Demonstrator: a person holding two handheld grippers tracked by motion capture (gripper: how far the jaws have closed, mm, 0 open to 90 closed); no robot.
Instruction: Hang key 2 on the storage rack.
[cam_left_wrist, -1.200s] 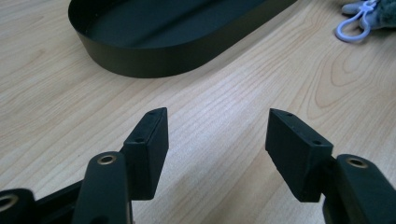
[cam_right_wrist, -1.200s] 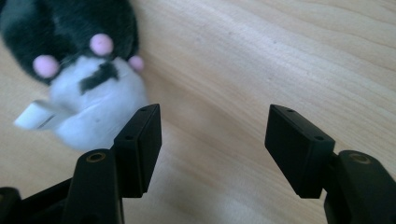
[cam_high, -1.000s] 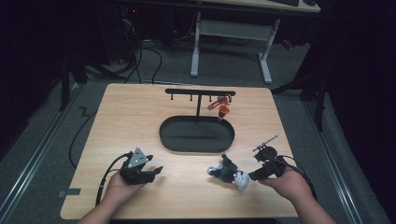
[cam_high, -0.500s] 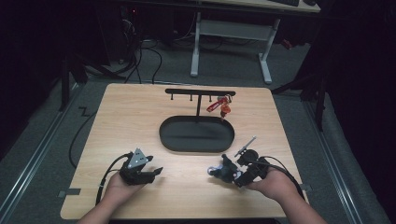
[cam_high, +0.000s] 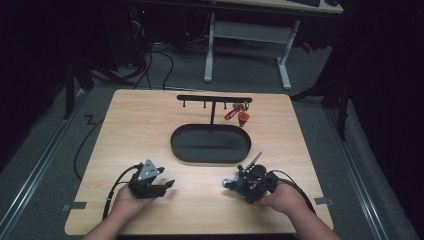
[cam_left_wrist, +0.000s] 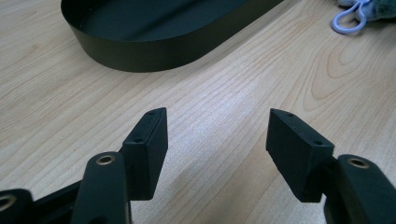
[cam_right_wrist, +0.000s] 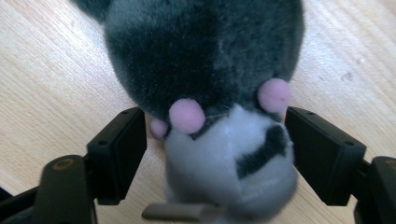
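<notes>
In the high view, the right hand-held gripper is reaching leftward across the surface onto 1 small grey plush toy, which is lying at its tips near the front edge, just in front of the black oval tray. The left hand-held gripper is resting well apart from the toy, so the right hand is the nearer 1. Behind the tray, 1 black hook rack is carrying 1 red trinket.

In the left gripper view, the left hand-held gripper's 2 jaws are standing apart over bare wood with nothing between them; the tray wall is lying ahead, and the toy's white loop is showing at the far right.

In the right gripper view, the plush toy is sitting straight ahead, its long axis running away along the jaws. The jaws have just been opening and closing a little, and now they are flanking the toy's pale end without clearly pressing it.
</notes>
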